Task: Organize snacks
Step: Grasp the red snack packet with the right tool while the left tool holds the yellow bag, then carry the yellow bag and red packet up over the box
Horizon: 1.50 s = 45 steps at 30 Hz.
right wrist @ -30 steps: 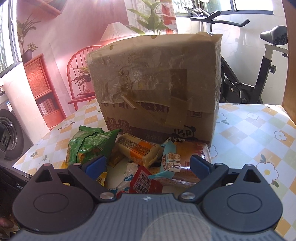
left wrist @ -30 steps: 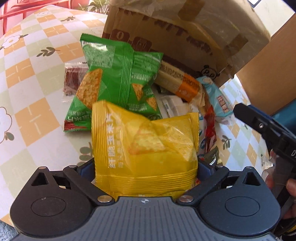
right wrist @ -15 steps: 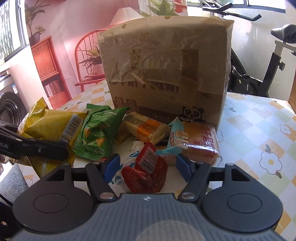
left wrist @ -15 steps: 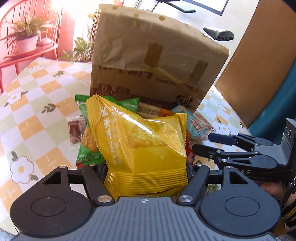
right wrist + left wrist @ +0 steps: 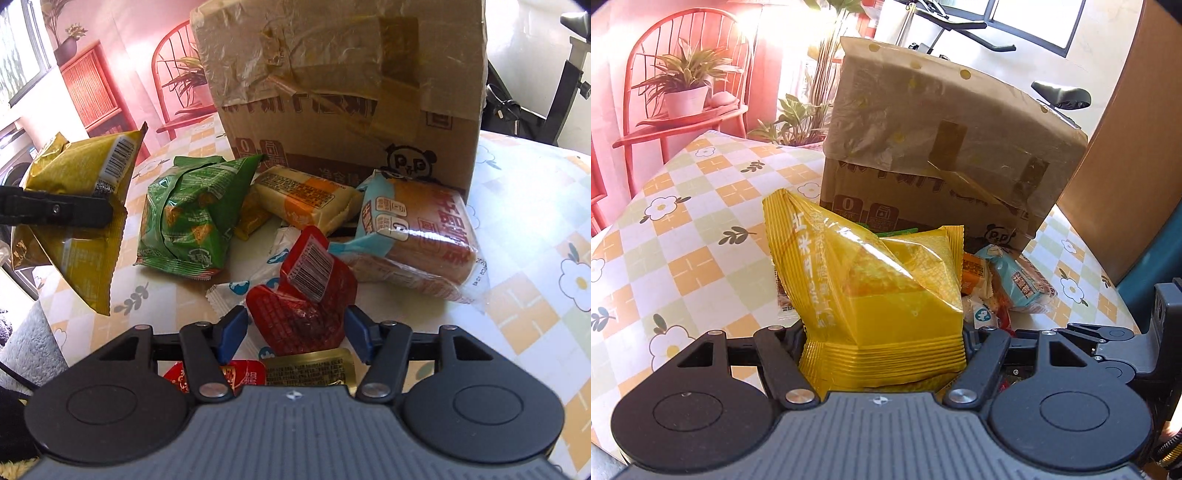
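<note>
My left gripper is shut on a yellow chip bag and holds it above the table; the bag also shows at the left of the right wrist view. My right gripper is open, its blue fingers on either side of a red snack packet that lies on the table. Behind it lie a green chip bag, an orange-and-cream bar and a wrapped bread loaf. A taped cardboard box stands at the back.
White wrappers and small red and gold packets lie near my right gripper. The checked tablecloth stretches left of the box. A wooden panel and an exercise bike stand beyond the table.
My left gripper lifted the yellow chip bag off the pile and upward. My right gripper moved forward and down, closing in around the red packet.
</note>
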{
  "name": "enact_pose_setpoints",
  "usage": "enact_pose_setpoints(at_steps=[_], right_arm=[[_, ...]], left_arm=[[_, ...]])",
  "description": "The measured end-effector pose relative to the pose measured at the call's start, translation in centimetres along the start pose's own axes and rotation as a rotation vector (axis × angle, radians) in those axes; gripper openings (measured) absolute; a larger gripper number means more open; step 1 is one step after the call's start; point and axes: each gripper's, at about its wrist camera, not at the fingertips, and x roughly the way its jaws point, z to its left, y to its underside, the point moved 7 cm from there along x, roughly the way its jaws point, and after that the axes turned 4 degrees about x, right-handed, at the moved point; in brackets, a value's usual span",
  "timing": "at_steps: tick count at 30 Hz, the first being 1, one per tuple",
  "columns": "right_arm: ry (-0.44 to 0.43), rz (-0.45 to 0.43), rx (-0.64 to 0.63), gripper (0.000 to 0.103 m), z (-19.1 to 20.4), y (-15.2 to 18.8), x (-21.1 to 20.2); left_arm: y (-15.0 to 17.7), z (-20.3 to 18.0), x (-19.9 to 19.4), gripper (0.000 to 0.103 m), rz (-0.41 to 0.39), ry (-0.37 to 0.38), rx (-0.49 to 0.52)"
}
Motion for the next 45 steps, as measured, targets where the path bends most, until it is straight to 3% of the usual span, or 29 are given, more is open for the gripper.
enact_pose_setpoints(at_steps=[4, 10, 21, 26, 32, 36, 40, 45], right_arm=[[-0.028, -0.015, 0.035, 0.048, -0.1, 0.0, -0.1], [-0.046, -0.08, -0.032, 0.03, 1.2, -0.9, -1.6], [-0.105, -0.215, -0.106, 0.028, 3.7, -5.0, -4.5], [-0.127, -0.331, -0.108, 0.028, 4.0, -9.0, -7.6], [-0.119, -0.471, -0.101, 0.028, 3.3, -16.0, -11.4], [-0.078, -0.51, -0.114, 0.028, 2.2, -21.0, -12.0], [0.001, -0.488, -0.081, 0.028, -0.7, -25.7, -9.7], [0.084, -0.431, -0.025, 0.029, -3.8, -27.8, -6.6]], left_arm=[[0.2, 0.4, -0.2, 0.073, 0.002, -0.002, -0.005], [0.1, 0.4, -0.3, 0.073, -0.007, -0.006, -0.017], [-1.4, 0.8, -1.4, 0.073, -0.064, -0.032, -0.006], [-5.7, 0.5, -3.1, 0.073, -0.171, -0.045, 0.036], [-13.8, -0.7, -5.3, 0.073, -0.322, -0.078, 0.129], [-19.2, -1.7, -5.0, 0.073, -0.404, -0.085, 0.163], [-24.0, -3.4, -2.3, 0.073, -0.41, -0.107, 0.183], [-27.5, -4.5, 2.3, 0.074, -0.361, -0.163, 0.209]])
